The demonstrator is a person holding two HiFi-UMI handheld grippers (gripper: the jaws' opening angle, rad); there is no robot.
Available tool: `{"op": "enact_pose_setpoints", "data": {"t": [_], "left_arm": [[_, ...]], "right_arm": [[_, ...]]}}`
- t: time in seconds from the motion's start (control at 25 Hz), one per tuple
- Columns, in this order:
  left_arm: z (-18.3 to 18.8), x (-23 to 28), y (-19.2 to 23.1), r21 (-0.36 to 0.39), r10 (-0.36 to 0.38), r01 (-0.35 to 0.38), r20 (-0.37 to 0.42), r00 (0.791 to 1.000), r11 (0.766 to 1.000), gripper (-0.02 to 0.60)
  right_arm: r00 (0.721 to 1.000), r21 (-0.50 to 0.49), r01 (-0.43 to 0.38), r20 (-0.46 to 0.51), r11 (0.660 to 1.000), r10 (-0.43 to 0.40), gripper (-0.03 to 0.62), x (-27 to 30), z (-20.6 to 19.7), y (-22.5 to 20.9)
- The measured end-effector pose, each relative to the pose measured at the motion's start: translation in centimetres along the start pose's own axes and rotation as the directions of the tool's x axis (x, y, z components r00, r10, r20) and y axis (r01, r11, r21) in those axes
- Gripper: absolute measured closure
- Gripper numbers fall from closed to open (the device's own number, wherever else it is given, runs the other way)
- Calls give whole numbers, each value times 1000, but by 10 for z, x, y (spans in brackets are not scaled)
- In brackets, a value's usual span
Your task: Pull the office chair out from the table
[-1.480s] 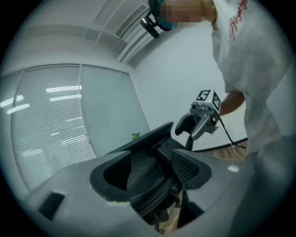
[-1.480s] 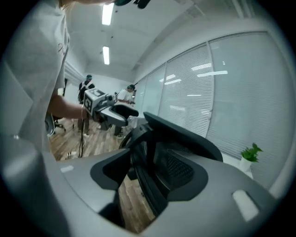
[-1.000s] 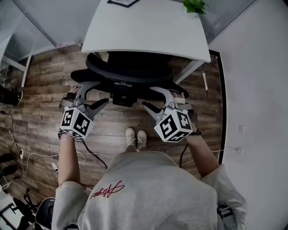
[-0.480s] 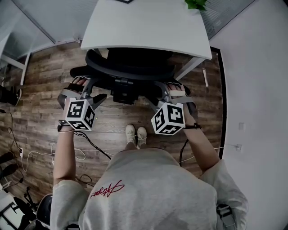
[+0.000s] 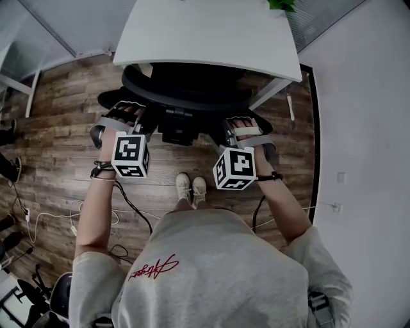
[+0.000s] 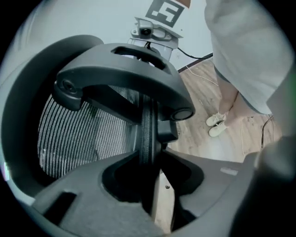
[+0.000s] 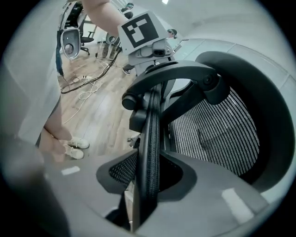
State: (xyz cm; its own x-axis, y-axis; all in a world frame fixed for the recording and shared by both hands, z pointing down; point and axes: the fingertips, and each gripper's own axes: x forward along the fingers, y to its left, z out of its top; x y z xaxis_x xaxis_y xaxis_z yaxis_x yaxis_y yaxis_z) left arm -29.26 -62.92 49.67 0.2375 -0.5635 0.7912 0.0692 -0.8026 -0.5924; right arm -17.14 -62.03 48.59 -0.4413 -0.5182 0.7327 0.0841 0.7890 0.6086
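The black mesh office chair [image 5: 186,83] is tucked under the white table [image 5: 205,32], with its backrest towards me. My left gripper [image 5: 130,122] sits on the left part of the backrest's top rim [image 6: 147,134]. My right gripper [image 5: 232,131] sits on the right part of the same rim [image 7: 150,134]. In the left gripper view the jaws [image 6: 149,171] have just been closing and now pinch the thin rim between them. In the right gripper view the jaws [image 7: 148,180] have closed the same way and clamp the mesh edge. The chair's seat and base are hidden.
A green plant [image 5: 282,5] stands at the table's far right. A white table leg [image 5: 269,96] slants down beside the chair. My shoes [image 5: 192,189] are just behind it. Cables [image 5: 51,221] lie on the wood floor at left; a white wall [image 5: 371,160] runs along the right.
Both grippers have moved forward and down from behind the chair onto the backrest's top rim. Their jaws, wide open before, have closed on it, and both have rolled.
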Motion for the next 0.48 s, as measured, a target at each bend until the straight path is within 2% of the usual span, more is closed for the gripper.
{"op": "enact_pose_setpoints", "data": {"t": [0.24,0.48], "left_arm": [[17,3,3,-11,16,-16,16,1000,1000,465],[44,6,2,-43,32,-30,58,998,999,471]], "right_arm": [[1000,-11,-19,-11,1000,19,473,-3,-18,-1],[998,-61,13,-62,998,-17,485,-5,-48,-3]]}}
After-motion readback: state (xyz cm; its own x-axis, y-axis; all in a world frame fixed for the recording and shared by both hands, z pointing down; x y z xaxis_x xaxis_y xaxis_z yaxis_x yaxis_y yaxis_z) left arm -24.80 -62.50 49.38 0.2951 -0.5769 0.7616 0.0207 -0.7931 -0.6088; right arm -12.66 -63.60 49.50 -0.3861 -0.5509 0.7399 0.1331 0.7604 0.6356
